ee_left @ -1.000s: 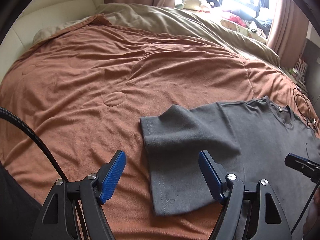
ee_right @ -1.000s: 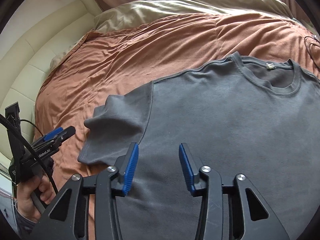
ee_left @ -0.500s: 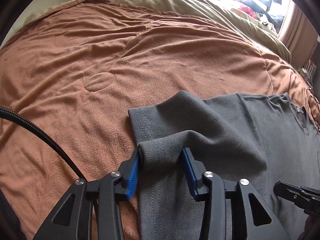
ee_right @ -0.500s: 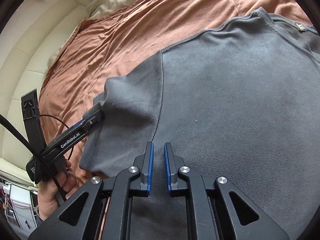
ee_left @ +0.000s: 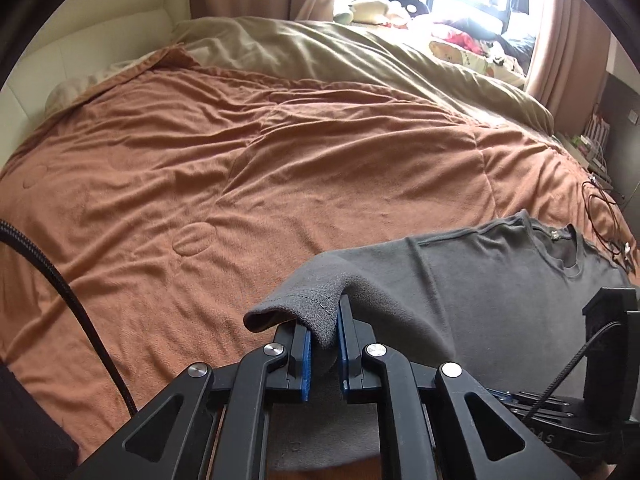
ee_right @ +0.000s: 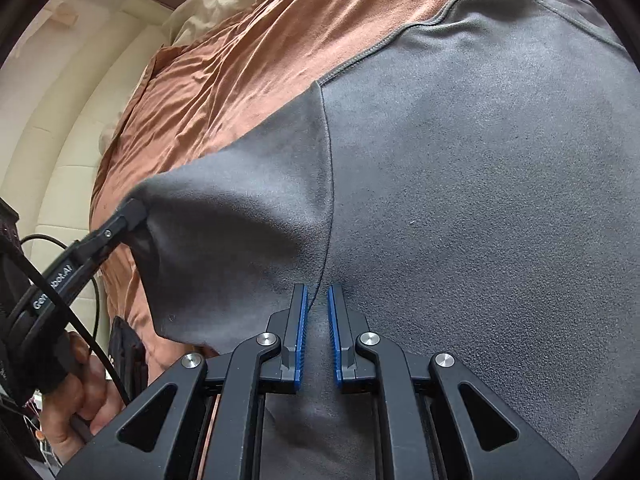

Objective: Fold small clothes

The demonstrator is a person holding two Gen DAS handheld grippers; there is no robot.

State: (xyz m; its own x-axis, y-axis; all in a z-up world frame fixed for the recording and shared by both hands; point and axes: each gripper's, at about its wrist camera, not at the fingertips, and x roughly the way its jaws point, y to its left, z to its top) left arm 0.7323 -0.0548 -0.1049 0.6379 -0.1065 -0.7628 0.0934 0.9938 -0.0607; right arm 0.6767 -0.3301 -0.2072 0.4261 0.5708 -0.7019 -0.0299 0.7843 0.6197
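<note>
A grey T-shirt (ee_left: 500,280) lies flat on the rust-brown bed cover (ee_left: 240,160), its collar toward the far right. My left gripper (ee_left: 322,316) has the hem of the shirt's sleeve (ee_left: 320,280) between its blue pads, and its jaws are closing on it. The sleeve is raised off the cover and drapes over the fingers. The right wrist view shows the left gripper (ee_right: 134,212) pulling the sleeve (ee_right: 248,200) into a peak. My right gripper (ee_right: 318,292) is pressed down on the T-shirt (ee_right: 480,160) at the armpit seam, shut on the fabric there.
An olive blanket (ee_left: 360,52) covers the far part of the bed, with a cream padded headboard (ee_left: 100,28) at the left. Thin cables (ee_left: 600,200) lie near the right edge. A person's hand (ee_right: 80,392) holds the left gripper.
The left gripper came down over the sleeve with open jaws, closed on its hem and lifted it. The right gripper sank onto the shirt and shut at the armpit seam.
</note>
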